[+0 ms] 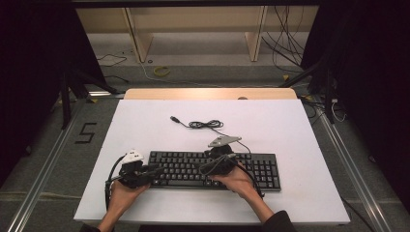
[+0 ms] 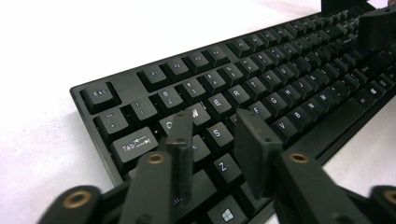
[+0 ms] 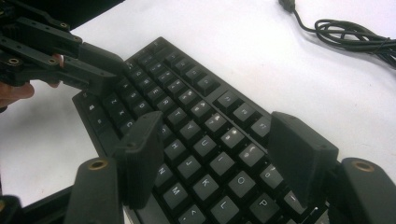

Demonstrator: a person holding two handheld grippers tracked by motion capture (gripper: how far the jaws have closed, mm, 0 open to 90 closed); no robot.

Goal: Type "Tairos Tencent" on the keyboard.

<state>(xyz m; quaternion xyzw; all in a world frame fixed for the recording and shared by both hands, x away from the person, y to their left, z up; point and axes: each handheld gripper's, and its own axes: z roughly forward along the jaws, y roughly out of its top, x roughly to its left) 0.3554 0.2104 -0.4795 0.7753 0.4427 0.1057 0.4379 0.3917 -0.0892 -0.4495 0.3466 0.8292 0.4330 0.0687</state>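
I see a white table (image 1: pixel 145 125) with a black keyboard (image 1: pixel 261 170) lying flat on it. My left gripper (image 2: pixel 212 140) hangs just above the keyboard's left end, over the keys near Tab; its jaws stand a little apart with nothing between them. My right gripper (image 3: pixel 219 154) is above the middle keys, its jaws spread wide, also pinching nothing. Beyond the right gripper, a coiled cable (image 3: pixel 355 35) lies on the table.
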